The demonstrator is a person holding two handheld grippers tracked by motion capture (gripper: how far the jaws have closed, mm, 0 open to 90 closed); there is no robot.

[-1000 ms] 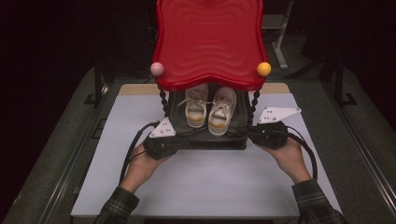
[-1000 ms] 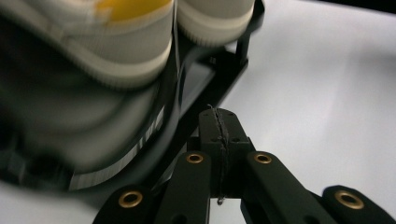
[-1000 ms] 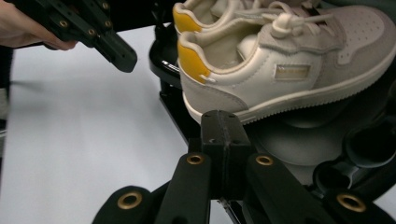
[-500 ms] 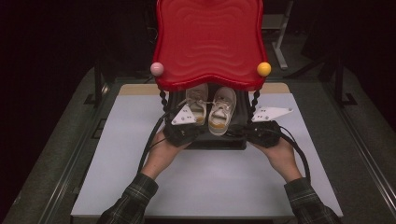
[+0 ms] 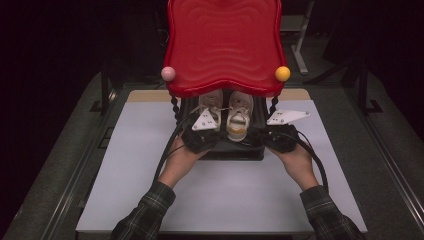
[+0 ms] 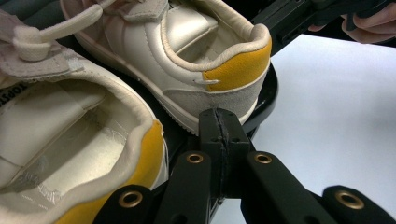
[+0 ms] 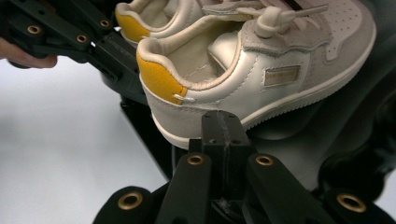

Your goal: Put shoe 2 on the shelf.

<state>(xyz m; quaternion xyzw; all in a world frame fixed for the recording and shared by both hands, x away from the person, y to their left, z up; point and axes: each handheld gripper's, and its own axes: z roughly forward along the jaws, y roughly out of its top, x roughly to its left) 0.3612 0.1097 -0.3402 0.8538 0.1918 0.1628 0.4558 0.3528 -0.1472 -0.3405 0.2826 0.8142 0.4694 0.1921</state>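
Observation:
A pair of small cream shoes with yellow heel patches stands on the black lower shelf [image 5: 235,152] of a stand with a red top [image 5: 225,45]. The left shoe [image 5: 214,100] sits partly behind my left gripper's grey plate; the right shoe [image 5: 239,120] is beside it. My left gripper [image 5: 217,136] is shut with nothing in it. In the left gripper view its tip [image 6: 219,116] is at the sole under the right shoe's heel [image 6: 233,74], with the left shoe [image 6: 70,154] close by. My right gripper [image 7: 223,119], also shut with nothing in it, is at the same shoe's heel [image 7: 163,79].
The stand rests on a pale board [image 5: 220,195] on a dark table. A pink ball [image 5: 168,73] and a yellow ball [image 5: 282,73] cap its front posts, and the red top overhangs the shoes. Cables trail from both grippers along the forearms.
My left hand has moved right, from the stand's left corner to the shoes' heels. The right hand has shifted slightly inward. Both grippers stay shut.

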